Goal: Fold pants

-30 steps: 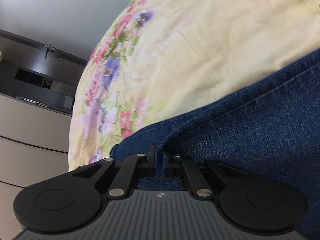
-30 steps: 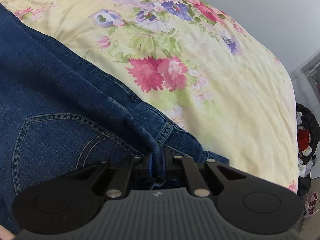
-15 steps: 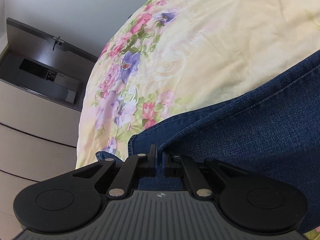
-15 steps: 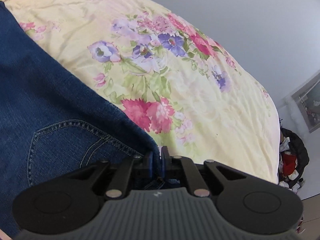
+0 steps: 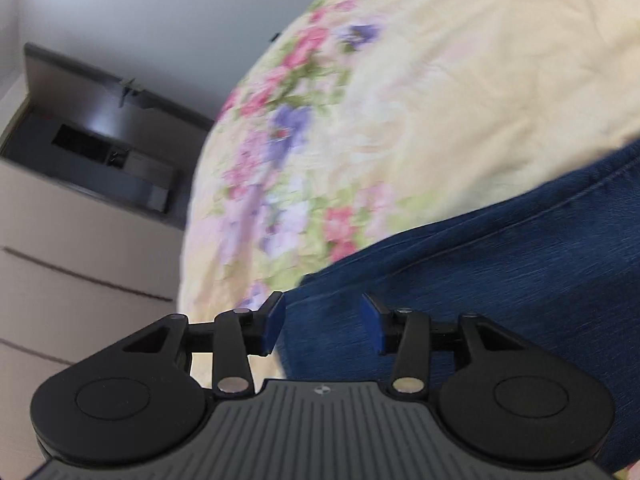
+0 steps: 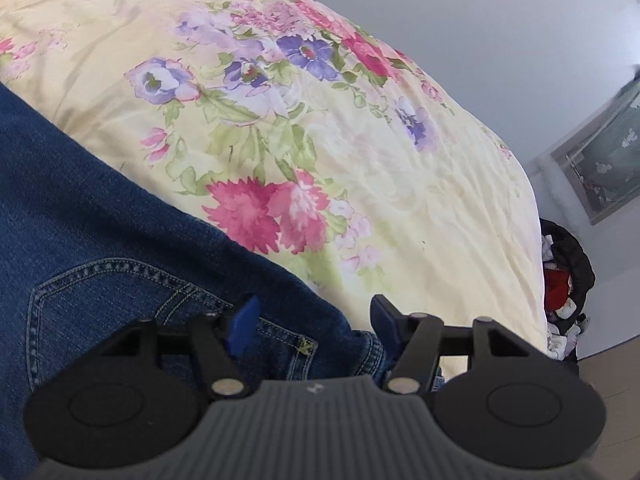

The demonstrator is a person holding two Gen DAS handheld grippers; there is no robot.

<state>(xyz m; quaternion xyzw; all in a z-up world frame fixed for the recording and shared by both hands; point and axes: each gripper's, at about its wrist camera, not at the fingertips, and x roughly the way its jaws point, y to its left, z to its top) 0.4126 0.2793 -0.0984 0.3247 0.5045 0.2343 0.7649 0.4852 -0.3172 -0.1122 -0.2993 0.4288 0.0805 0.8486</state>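
Dark blue jeans (image 5: 500,280) lie on a pale yellow floral bedspread (image 5: 420,100). In the left wrist view my left gripper (image 5: 322,328) is open, with the hem end of the jeans lying between and under its blue pads, not held. In the right wrist view the jeans (image 6: 100,248) show a back pocket and the waist corner. My right gripper (image 6: 314,326) is open over that waist corner, which lies loose on the bedspread (image 6: 360,140).
A dark-topped dresser with pale drawers (image 5: 80,220) stands left of the bed. A black basket of clothes (image 6: 564,292) sits on the floor past the bed's right edge, under a framed picture (image 6: 600,168). Grey walls lie behind.
Both grippers were shut on the jeans' edge; both have opened and let the fabric go. The jeans now rest on the bedspread. Both views have shifted.
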